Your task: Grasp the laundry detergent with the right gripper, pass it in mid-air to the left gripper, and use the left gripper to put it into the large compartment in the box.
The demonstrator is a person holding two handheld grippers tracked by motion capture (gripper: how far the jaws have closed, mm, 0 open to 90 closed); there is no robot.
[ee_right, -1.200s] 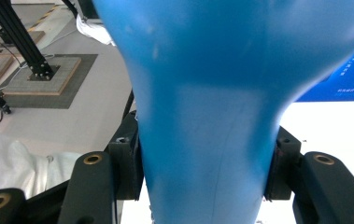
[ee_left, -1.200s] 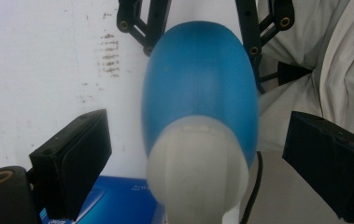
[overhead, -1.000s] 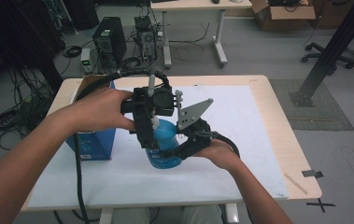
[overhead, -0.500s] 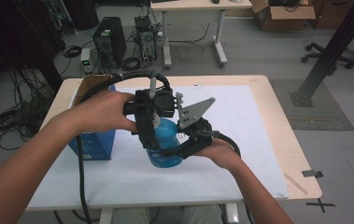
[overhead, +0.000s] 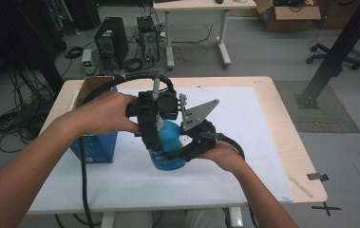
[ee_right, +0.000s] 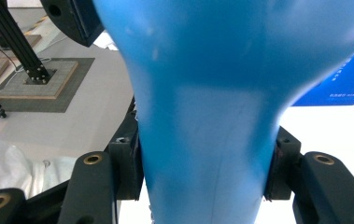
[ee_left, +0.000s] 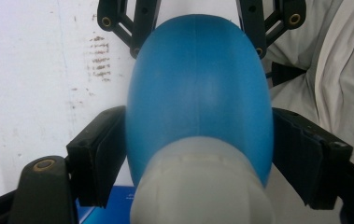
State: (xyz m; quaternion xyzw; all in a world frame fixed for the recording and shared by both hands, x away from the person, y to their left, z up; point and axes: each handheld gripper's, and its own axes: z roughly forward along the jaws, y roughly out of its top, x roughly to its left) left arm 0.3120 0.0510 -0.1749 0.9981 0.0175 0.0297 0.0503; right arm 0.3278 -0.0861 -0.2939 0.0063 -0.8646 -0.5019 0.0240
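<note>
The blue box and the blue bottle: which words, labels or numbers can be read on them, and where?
Blue box: two lines of small white print in the right gripper view, too blurred to read.
Blue bottle: plain blue with a white cap, no text seen.

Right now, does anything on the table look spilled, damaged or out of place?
Nothing is spilled or broken. The blue bottle is held off the white mat between both grippers, beside the blue box. The only blemish is brownish speckled staining on the mat in the left gripper view.

The blue box [ee_right: 343,79] carries small white print, but it is too small to read.
</note>
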